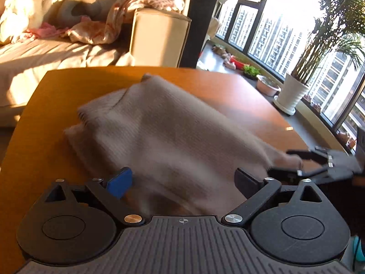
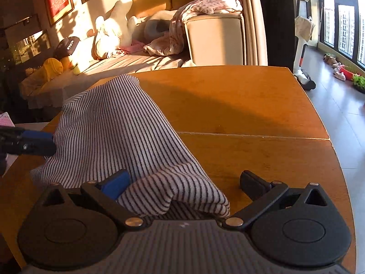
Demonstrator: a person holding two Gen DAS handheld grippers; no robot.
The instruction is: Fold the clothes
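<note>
A: While the striped knit garment [image 2: 118, 132] lies in a loose mound on the wooden table [image 2: 251, 105], near its front edge, folding looks barely begun.

B: Both tongs?

A: Left gripper [image 1: 183, 181] and right gripper [image 2: 184, 183] gape, pinching nothing; cloth lies loose between their fingers.

B: Any writing?

A: None readable.

- The garment [image 2: 118, 137] lay on the table [image 2: 251, 155], toward its left half in the right wrist view.
- The left gripper [image 1: 183, 180] stood at the garment's near edge, the right gripper [image 2: 184, 182] at its near right corner.
- Behind the table stood a sofa [image 2: 214, 38] with a blanket [image 2: 205, 6] on its arm.
- A potted plant [image 1: 294, 91] stood right of the table, by the window [image 1: 269, 34].
</note>
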